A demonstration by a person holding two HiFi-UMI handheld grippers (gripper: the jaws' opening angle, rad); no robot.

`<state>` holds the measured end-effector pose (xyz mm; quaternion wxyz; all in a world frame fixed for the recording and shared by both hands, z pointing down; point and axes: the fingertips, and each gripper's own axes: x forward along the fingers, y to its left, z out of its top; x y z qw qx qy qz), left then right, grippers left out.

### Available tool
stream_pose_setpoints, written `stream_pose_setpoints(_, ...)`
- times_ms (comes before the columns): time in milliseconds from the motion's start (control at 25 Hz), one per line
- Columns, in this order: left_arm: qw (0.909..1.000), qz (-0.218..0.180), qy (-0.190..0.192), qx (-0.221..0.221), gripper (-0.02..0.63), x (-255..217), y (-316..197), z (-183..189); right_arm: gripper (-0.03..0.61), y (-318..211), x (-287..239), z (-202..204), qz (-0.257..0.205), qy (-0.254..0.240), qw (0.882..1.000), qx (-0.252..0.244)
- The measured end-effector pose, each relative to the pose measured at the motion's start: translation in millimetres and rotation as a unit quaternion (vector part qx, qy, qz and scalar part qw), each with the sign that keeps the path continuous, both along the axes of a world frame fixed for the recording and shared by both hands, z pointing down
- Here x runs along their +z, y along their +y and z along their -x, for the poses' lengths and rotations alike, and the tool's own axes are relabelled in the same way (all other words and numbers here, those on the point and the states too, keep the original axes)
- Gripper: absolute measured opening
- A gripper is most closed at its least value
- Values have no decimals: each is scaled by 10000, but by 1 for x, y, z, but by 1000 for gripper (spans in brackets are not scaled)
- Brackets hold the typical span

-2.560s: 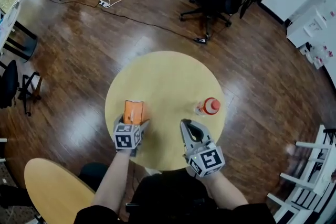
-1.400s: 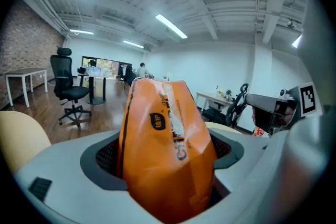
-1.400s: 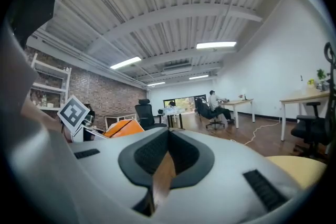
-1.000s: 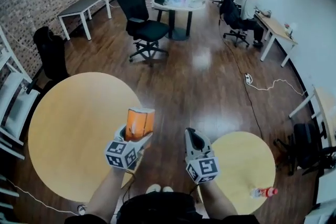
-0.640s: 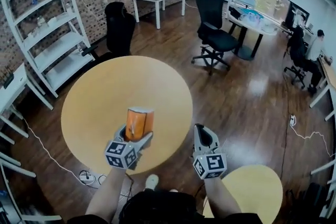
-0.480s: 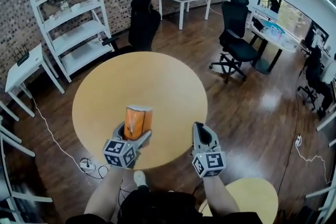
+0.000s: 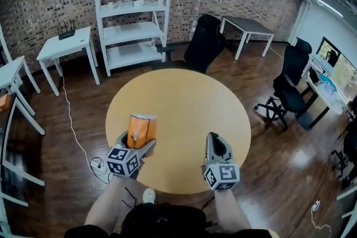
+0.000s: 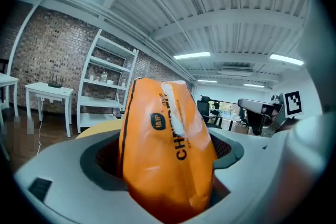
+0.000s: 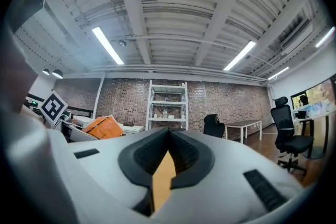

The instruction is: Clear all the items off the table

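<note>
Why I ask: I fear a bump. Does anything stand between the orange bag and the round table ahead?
Nothing visible does. The left gripper holds the bag above the near edge of the table, whose top looks bare. The shut right gripper sits apart.

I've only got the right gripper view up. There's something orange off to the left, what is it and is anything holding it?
Observer: It's an orange snack bag with black print, standing upright, and the left tool is clamped on its lower part.
Operator: I see just a tan sliver between my jaws. What's below?
Observer: A round wooden table. The head view shows nothing lying on its top.
Operator: Anything on the floor to watch for?
Observer: A white cable runs along the floor left of the table to a power strip near the person's feet.
</note>
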<state>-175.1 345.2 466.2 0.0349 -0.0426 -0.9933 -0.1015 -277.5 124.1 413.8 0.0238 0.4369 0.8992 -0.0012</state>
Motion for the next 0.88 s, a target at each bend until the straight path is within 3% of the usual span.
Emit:
stream_pose_setpoints(160, 9998, -67, 142, -138, 445, 12, 37, 0, 3, 36, 8, 6, -67, 121, 9998, -105)
stream_pose_setpoints(360, 9963, -204, 790, -283, 445, 56, 82, 17, 3, 68, 22, 14, -164, 320, 9993, -63)
stream_pose_setpoints(600, 9894, -42, 1455, 9, 445, 105, 102, 49, 3, 81, 67, 34, -507, 707, 9961, 120)
stream_pose_setpoints(880, 9727, -41, 2300, 314, 446, 167, 123, 77, 3, 100, 118, 48, -819, 1150, 9896, 275)
